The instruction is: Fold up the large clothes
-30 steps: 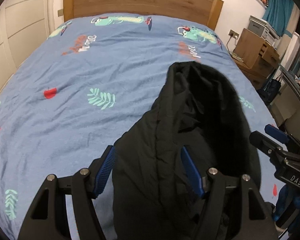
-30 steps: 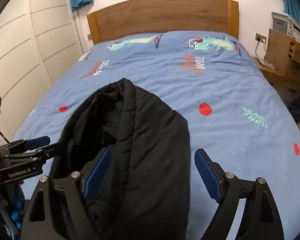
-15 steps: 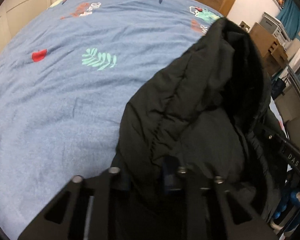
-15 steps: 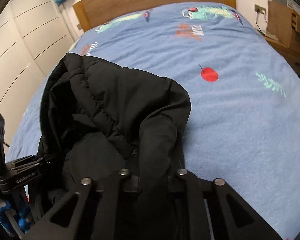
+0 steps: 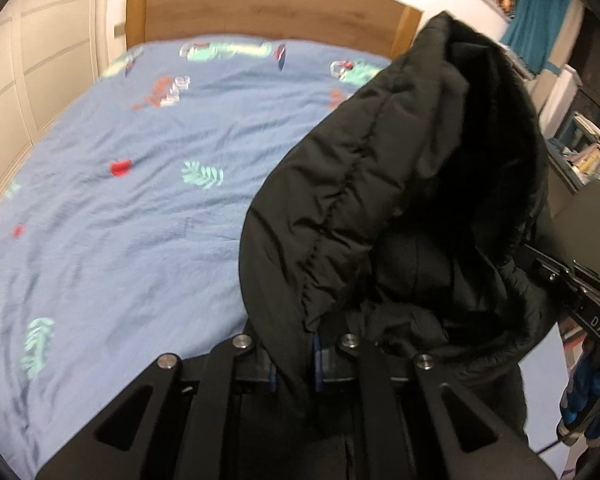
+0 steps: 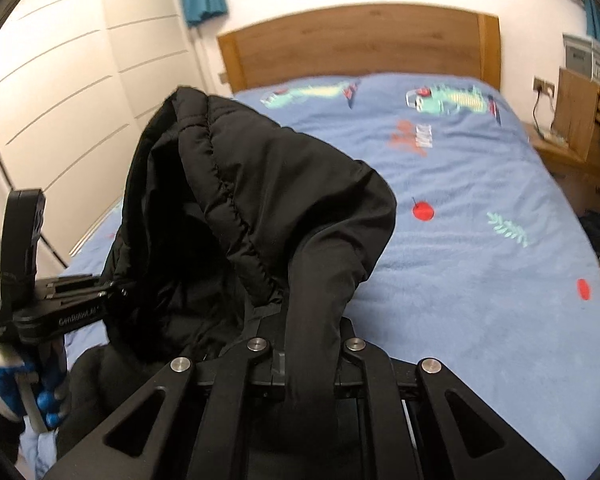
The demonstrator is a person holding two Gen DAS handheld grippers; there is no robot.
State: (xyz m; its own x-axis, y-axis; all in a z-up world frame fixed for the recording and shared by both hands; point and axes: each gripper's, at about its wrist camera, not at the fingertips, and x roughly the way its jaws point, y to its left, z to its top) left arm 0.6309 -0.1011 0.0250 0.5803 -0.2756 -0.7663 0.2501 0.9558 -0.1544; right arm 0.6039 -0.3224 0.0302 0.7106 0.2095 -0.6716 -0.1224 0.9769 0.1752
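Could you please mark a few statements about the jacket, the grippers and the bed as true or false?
1. The left gripper is shut on the jacket. True.
2. The right gripper hangs open beside the jacket. False: its jaws are shut on a fold of it.
3. The jacket is red. False: it is black.
4. The bed has a blue printed cover. True.
5. The headboard is white metal. False: it is wood.
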